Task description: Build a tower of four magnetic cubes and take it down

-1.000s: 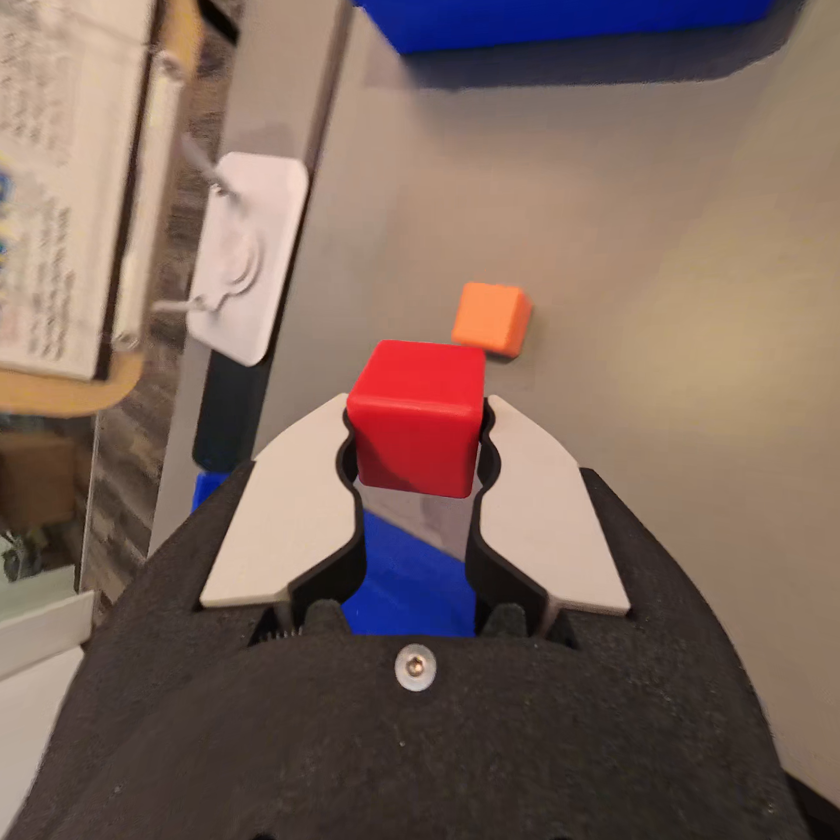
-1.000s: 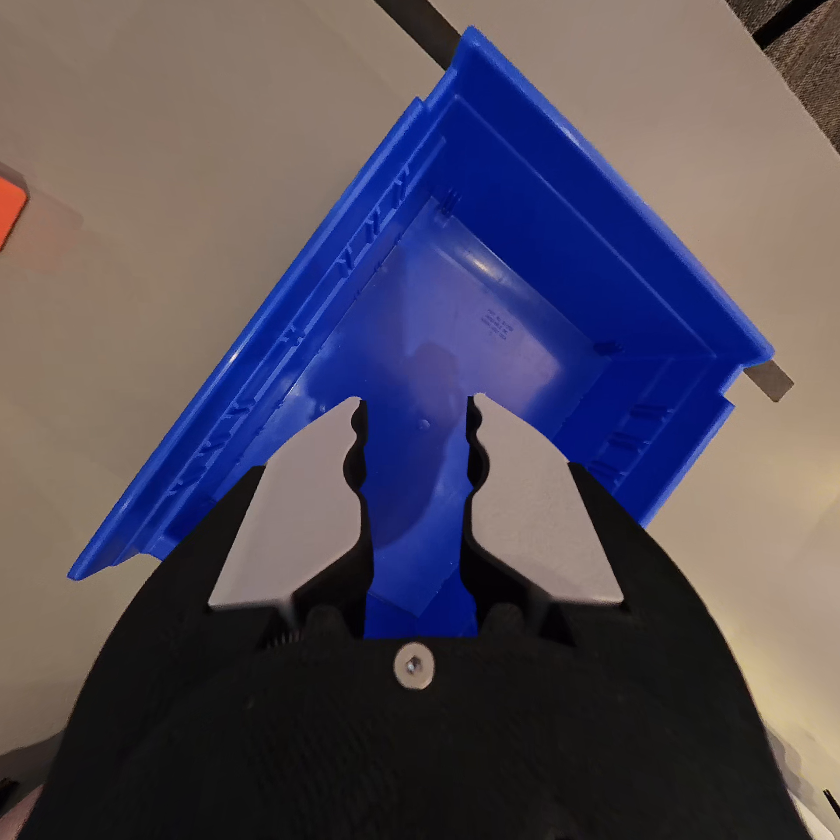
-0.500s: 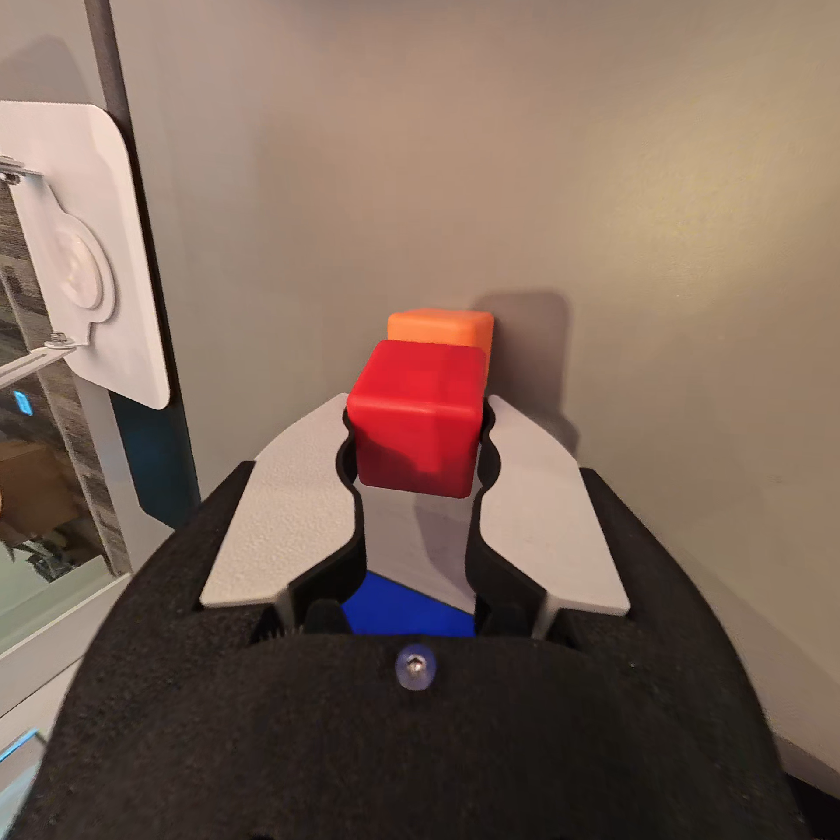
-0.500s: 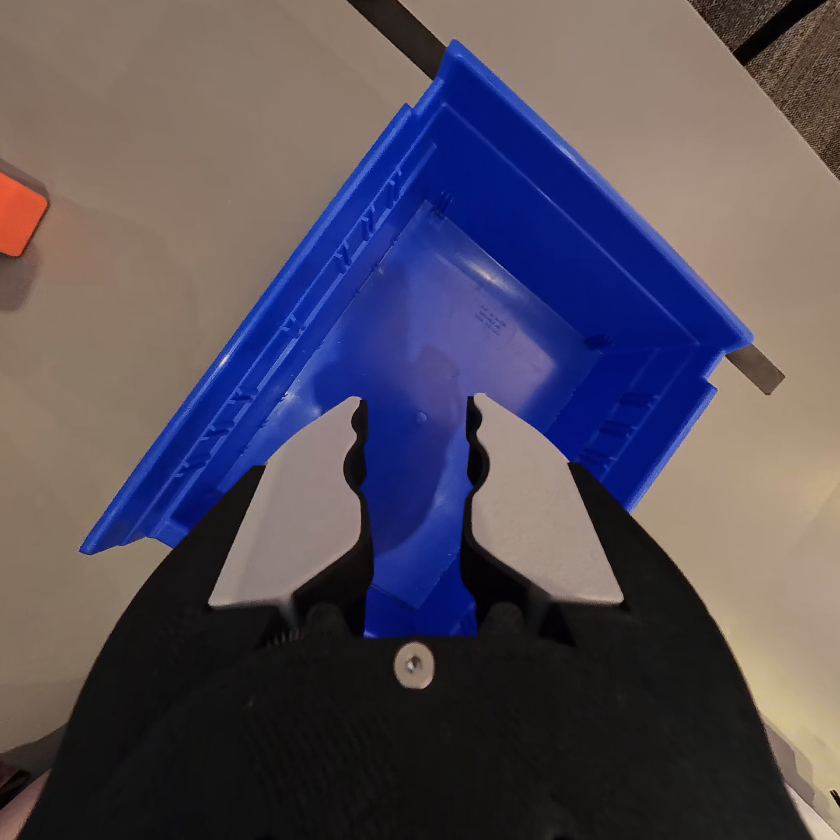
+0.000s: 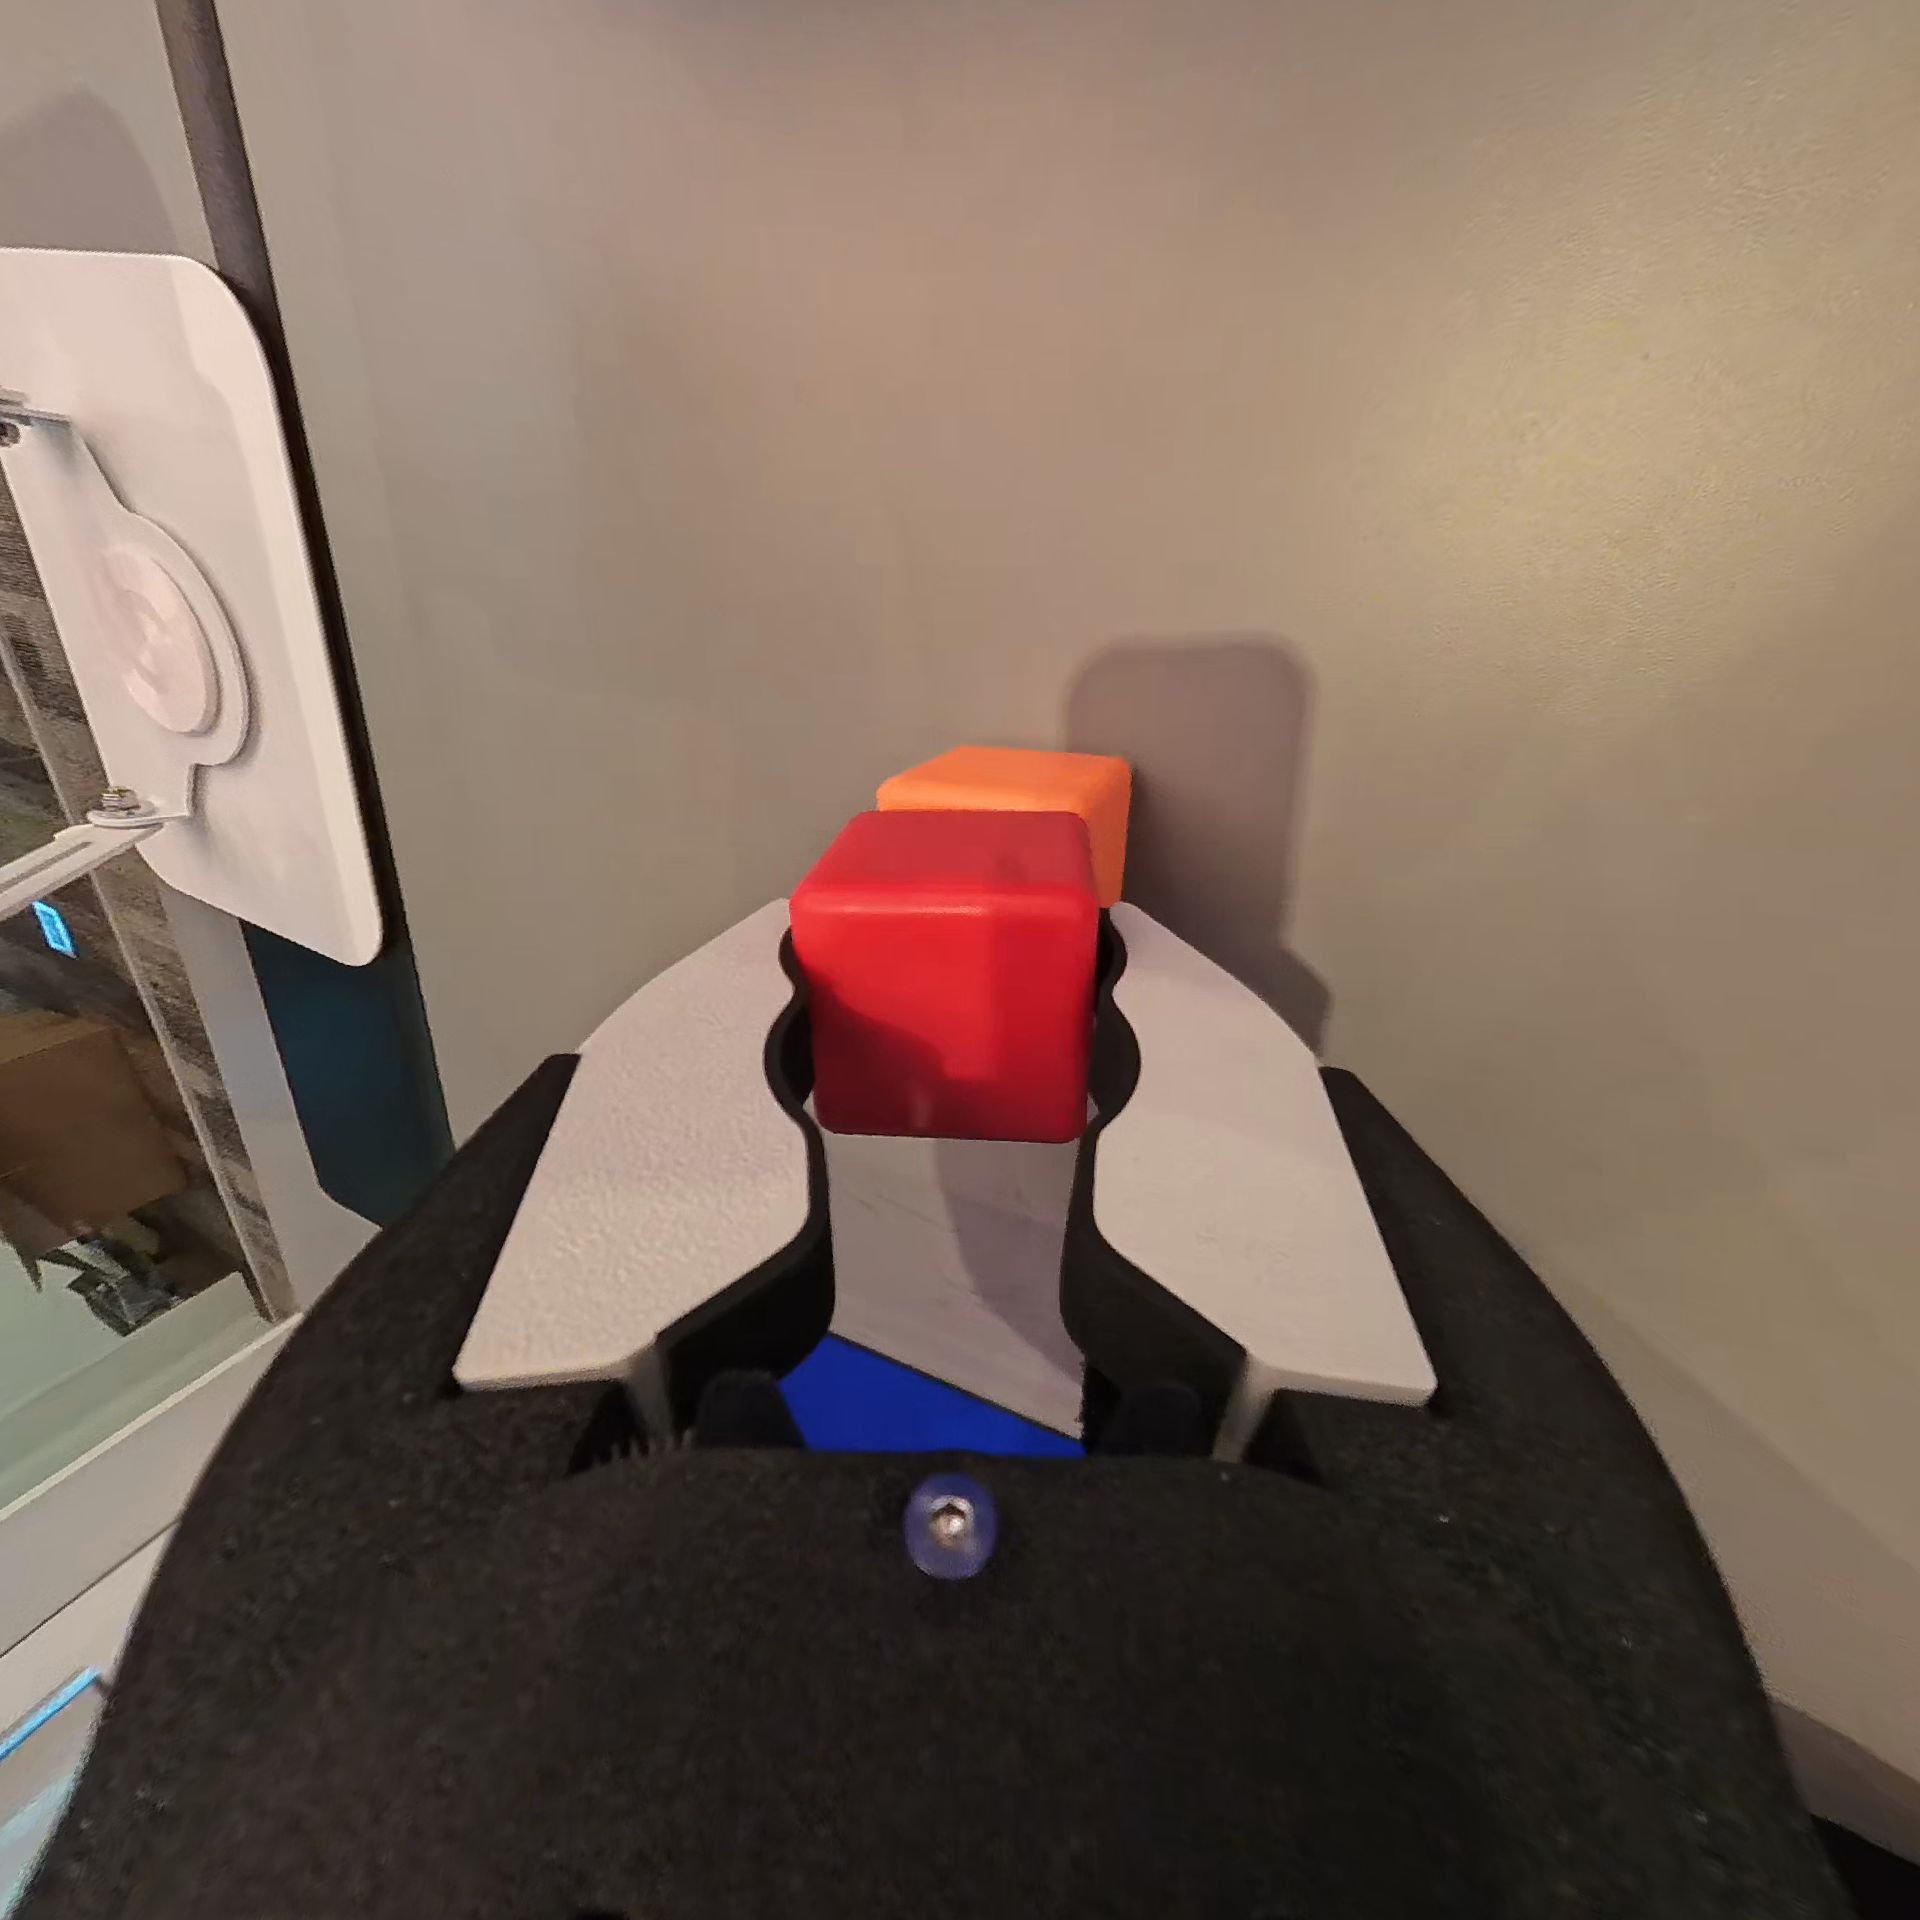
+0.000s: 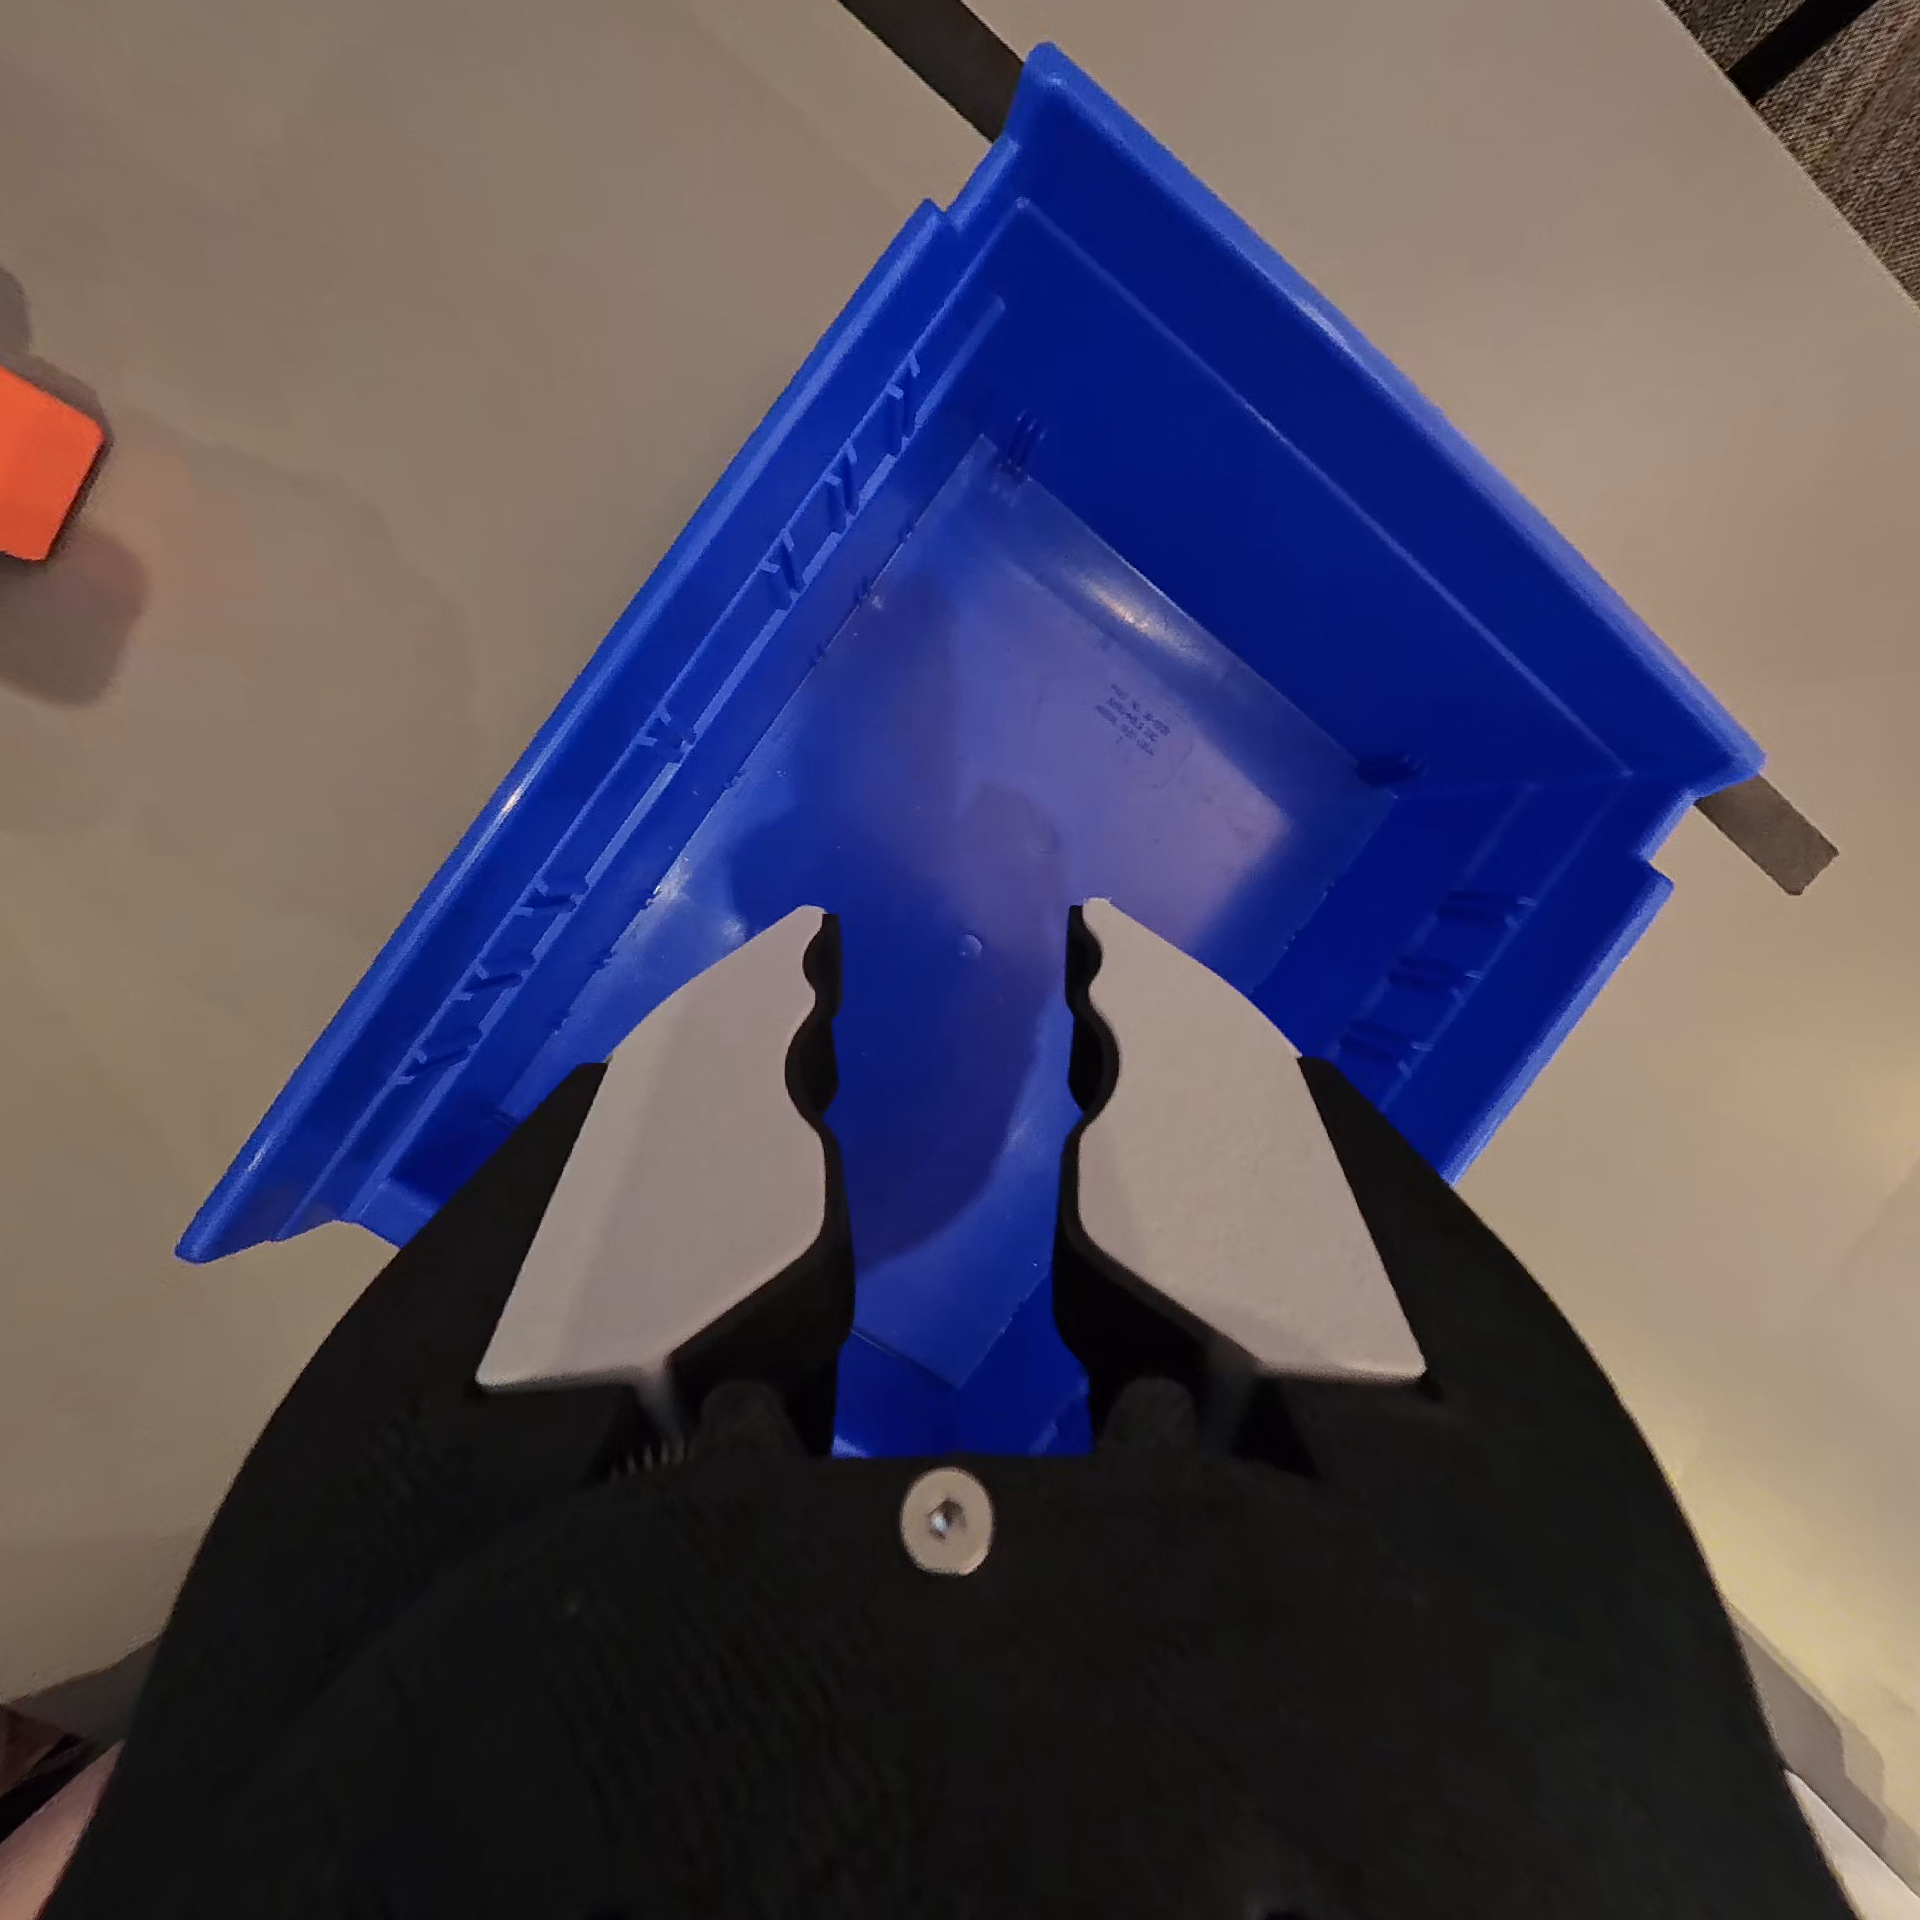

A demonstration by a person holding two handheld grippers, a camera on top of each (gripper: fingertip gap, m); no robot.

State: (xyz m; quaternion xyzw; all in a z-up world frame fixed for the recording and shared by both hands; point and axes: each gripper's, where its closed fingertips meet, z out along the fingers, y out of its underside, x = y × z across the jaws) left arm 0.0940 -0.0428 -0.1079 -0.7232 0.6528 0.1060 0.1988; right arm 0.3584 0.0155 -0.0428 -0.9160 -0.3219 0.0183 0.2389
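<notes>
My left gripper (image 5: 948,935) is shut on a red cube (image 5: 945,977) and holds it above the grey table. An orange cube (image 5: 1023,795) sits on the table just beyond the red one, partly hidden by it. The orange cube also shows in the right wrist view (image 6: 36,473) at the far left edge. My right gripper (image 6: 951,914) is open and empty, hovering over the empty blue bin (image 6: 1299,436). No other cubes are in view.
A white plate with a round boss (image 5: 197,613) hangs off the table's left edge beside a dark strip (image 5: 312,727). A corner of the blue bin (image 5: 914,1403) shows under my left gripper. A dark seam (image 6: 1756,842) crosses the table behind the bin. Tip to tip, the grippers are about 30 cm apart. My right gripper is the nearer one to the dark seam (image 6: 1756,842): about 30 cm, against 55 cm.
My left gripper has swung and lowered with the red cube, lining it up just in front of the orange cube. My right gripper has drawn back slightly over the bin, still open.
</notes>
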